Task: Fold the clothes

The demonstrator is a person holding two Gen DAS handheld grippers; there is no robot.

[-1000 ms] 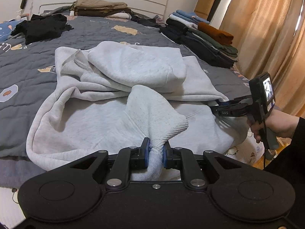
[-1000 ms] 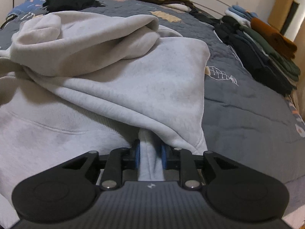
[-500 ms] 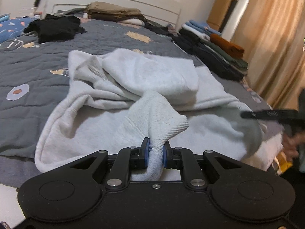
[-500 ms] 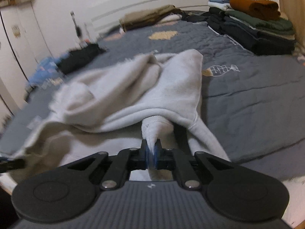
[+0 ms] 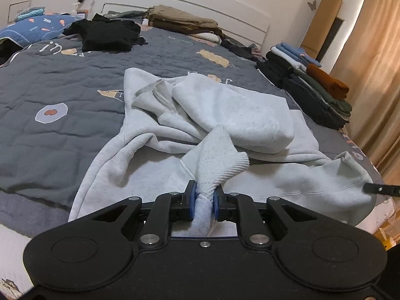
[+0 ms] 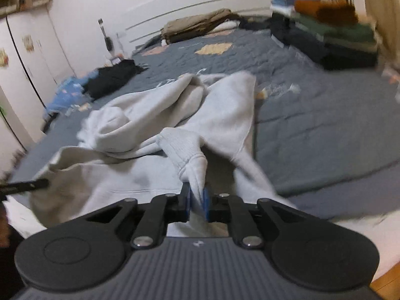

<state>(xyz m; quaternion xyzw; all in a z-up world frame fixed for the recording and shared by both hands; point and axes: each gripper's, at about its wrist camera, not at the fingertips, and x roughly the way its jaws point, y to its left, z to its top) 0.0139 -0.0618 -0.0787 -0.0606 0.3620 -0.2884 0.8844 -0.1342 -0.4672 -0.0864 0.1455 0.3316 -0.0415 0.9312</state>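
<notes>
A wide bed (image 5: 75, 95) carries everything, under a grey quilt (image 6: 312, 115) with small pictures. A light grey sweatshirt (image 5: 225, 115) lies crumpled on its near part. Farther back lie a black garment (image 5: 107, 35) and a blue pillow (image 5: 32, 27). Brown folded clothes (image 5: 180, 20) rest near the headboard, and a row of folded clothes (image 5: 312, 87) lines the right edge.

The left gripper (image 5: 203, 198), black with blue-padded fingers (image 5: 191, 200), is clamped tight on a bunched ribbed edge of the pale grey fleece sweatshirt (image 5: 225, 115), its body level and low. The right gripper (image 6: 196, 201), also black with blue pads, pinches another gathered edge of that garment. Each gripper's dark fingertip shows at the edge of the other's view, both reaching toward the same cloth.
</notes>
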